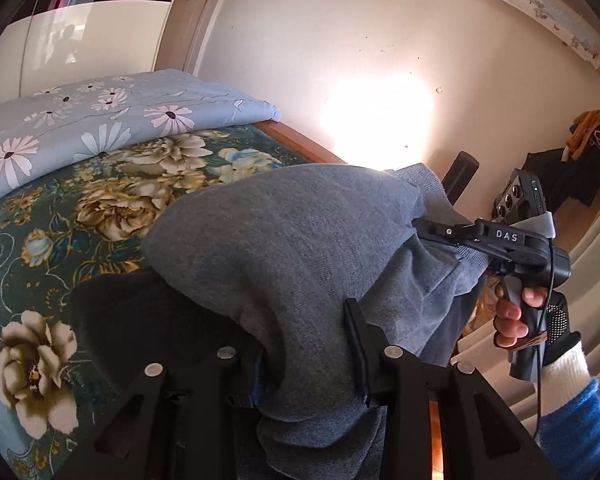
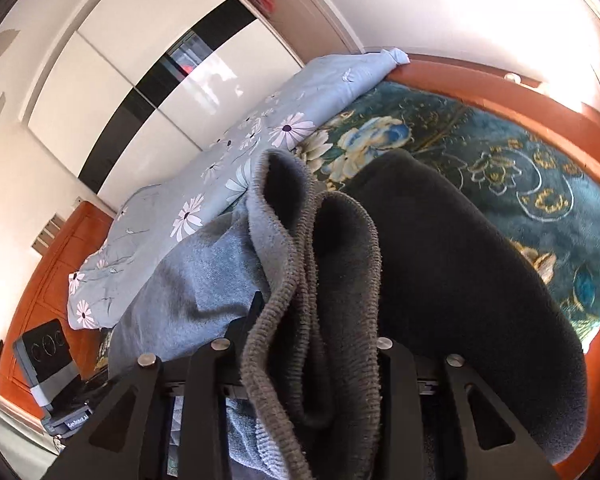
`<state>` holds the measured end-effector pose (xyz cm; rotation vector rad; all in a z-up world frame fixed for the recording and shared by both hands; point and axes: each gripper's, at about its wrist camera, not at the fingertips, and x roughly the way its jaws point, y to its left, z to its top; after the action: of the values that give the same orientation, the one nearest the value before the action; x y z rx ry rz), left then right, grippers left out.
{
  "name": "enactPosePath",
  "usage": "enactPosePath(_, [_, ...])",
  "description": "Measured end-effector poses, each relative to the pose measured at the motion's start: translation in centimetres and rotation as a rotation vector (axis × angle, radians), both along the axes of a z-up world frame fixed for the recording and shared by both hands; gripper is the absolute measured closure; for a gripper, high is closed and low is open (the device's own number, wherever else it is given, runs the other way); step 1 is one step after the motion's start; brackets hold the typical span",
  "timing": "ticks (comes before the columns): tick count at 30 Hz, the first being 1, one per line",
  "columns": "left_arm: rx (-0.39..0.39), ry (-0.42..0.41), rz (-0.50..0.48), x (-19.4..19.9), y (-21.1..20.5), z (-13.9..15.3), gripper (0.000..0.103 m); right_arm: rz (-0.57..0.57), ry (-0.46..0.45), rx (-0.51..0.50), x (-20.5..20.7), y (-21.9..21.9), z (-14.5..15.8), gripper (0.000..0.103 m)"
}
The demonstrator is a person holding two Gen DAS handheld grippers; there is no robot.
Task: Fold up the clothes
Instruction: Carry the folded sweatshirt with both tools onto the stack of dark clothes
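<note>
From the left-hand camera, a bed covered in a teal spread with big cream flowers fills the left side, and a folded pale blue quilt printed with daisies lies along its far edge by the wooden frame. In the middle a grey sweatshirt hangs bunched above the bed, its dark fleecy lining showing at the lower left. The left gripper has the cloth between its two fingers: a thick fold of it passes straight through the gap and drops below, and the right-side finger presses against the fabric, so this gripper is clamped on the garment. Further right, the right gripper, marked DAS, bites the ribbed edge of the same sweatshirt, held by a hand in a white cuff and blue sleeve.

From the right-hand camera, the quilt lies at the left and the teal spread at the right. The sweatshirt is piled over the right gripper, its ribbed hem folded in loops and running down between the fingers, which grip it; their tips are buried in cloth. The left gripper's body shows at the lower left, beside the grey fabric.
</note>
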<state>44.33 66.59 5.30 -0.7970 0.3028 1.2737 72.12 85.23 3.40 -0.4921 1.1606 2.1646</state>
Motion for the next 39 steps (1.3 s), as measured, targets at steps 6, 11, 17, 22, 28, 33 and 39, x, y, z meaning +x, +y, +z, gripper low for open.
enactPosePath(6, [-0.027,0.008,-0.003,-1.1,-1.3,1.9,0.058,-0.002,-0.053,0.064,-0.9,-1.0,2.2,0.063])
enactPosePath(11, [0.081,0.099,0.153,-3.6,-4.0,5.4,0.046,-0.055,-0.163,0.185,-0.9,-3.6,5.9,0.056])
enactPosePath(17, [0.118,0.207,0.109,-1.0,-3.4,7.3,0.045,-0.183,-0.239,0.37,-1.4,-5.4,10.3,0.055])
enactPosePath(22, [0.063,0.258,0.065,1.8,-1.0,5.3,0.045,-0.044,-0.256,0.48,-5.2,-7.3,10.6,0.055])
enactPosePath(28, [0.008,0.282,0.066,2.2,-0.3,2.7,0.045,-0.039,-0.292,0.436,-5.9,-6.2,7.1,0.055])
enactPosePath(33, [-0.028,0.247,0.065,2.1,0.1,2.2,0.043,-0.084,-0.277,0.363,-4.8,-5.2,5.1,0.055])
enactPosePath(39, [0.059,0.246,0.092,2.2,-3.5,4.1,0.028,-0.093,-0.283,0.512,-4.5,-10.6,8.1,0.055])
